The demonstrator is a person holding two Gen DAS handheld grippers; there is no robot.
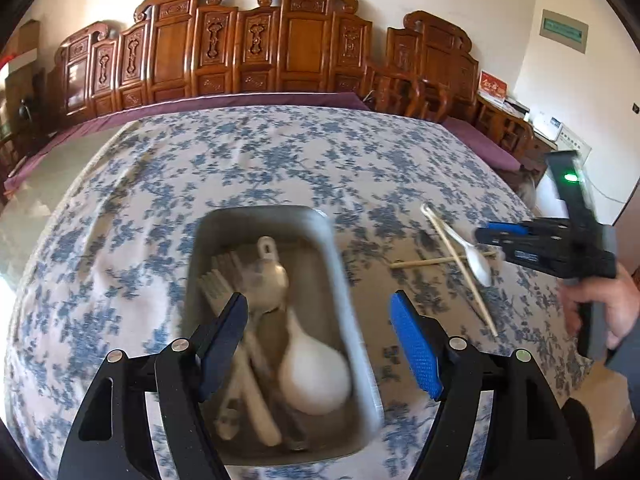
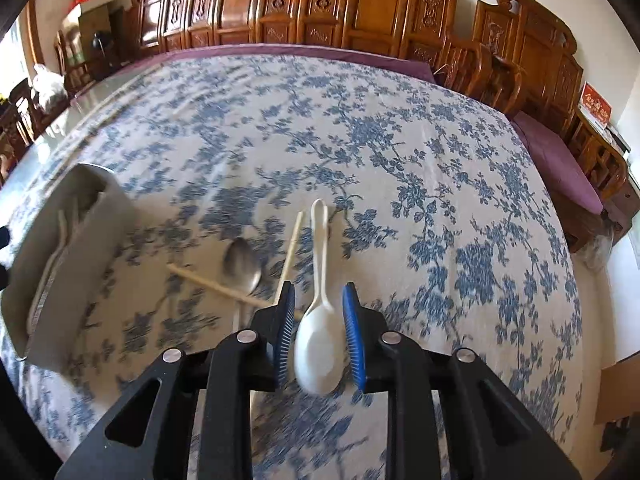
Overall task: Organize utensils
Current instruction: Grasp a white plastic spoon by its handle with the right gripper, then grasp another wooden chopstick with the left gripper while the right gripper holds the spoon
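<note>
The right tool (image 2: 318,336) sits low over the bench (image 2: 400,168), its blue pads standing narrowly apart on either side of a white spoon (image 2: 318,344). The spoon's bowl lies between the pads; whether either pad touches it cannot be told. The spoon lies lengthwise along the tool's line, bowl nearest the camera, handle running straight away to a looped end. Left of it two chopsticks (image 2: 216,284) lie crossed, one slanting up beside the spoon's handle, the other running across under it. A metal spoon (image 2: 242,266) lies over that cross, bowl pointing away.

The left tool (image 1: 320,344) hangs wide over a grey bin (image 1: 352,292), nothing between its pads. Inside the bin lie a white ladle (image 1: 314,376), a metal spoon (image 1: 272,276), a fork (image 1: 216,284) and other pale handles, all lengthwise along the bin, which runs away from the camera. From here the right tool (image 1: 486,236) shows at the right, held by a hand (image 1: 600,304), tips at the white spoon (image 1: 478,260) beside the crossed chopsticks (image 1: 460,264).
</note>
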